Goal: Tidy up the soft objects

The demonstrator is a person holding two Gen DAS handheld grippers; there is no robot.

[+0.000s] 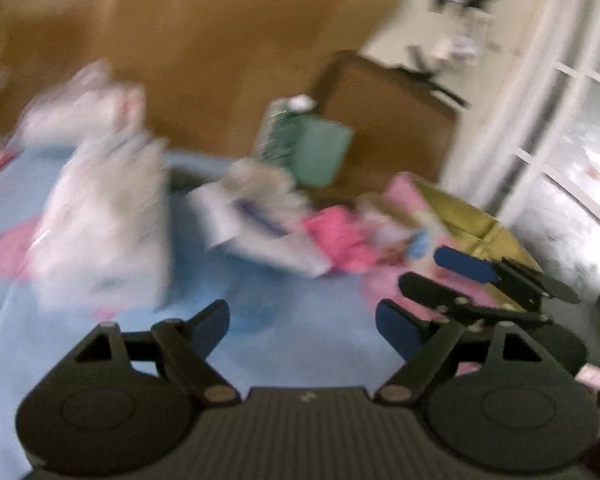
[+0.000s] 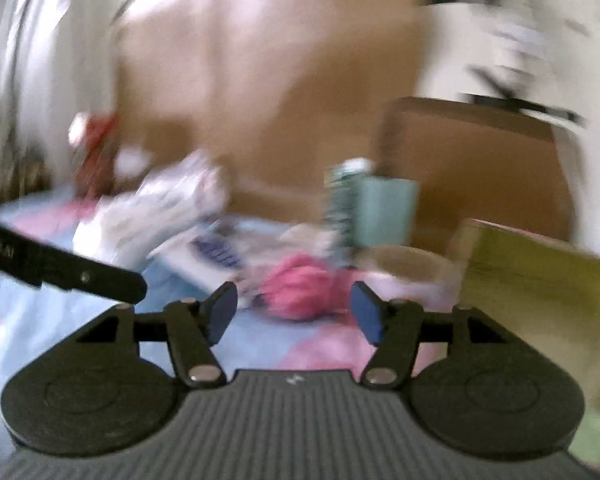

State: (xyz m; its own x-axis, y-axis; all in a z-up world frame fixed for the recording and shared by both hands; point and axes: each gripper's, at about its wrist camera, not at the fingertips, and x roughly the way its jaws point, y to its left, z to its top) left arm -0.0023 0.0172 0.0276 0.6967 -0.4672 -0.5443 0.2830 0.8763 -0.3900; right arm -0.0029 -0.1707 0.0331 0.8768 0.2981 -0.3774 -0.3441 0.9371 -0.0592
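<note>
Both views are smeared by motion blur. A crumpled pink soft thing (image 2: 300, 284) lies on the blue and pink bedsheet (image 2: 252, 344), just beyond my right gripper (image 2: 294, 312), which is open with nothing between its pads. In the left wrist view the same pink soft thing (image 1: 340, 236) sits ahead and to the right. My left gripper (image 1: 302, 324) is open over bare blue sheet (image 1: 292, 304) and holds nothing. A heap of white cloth (image 1: 100, 208) lies to its left. The right gripper (image 1: 422, 268) reaches in from the right with its fingers apart.
A white package with blue print (image 1: 252, 220) lies mid-sheet. A teal box (image 1: 320, 152) leans on brown furniture (image 1: 388, 120) behind it. A yellow-green box (image 2: 540, 280) stands at the right, with a round beige container (image 2: 408, 264) beside it. One left gripper finger (image 2: 100, 276) crosses the left side.
</note>
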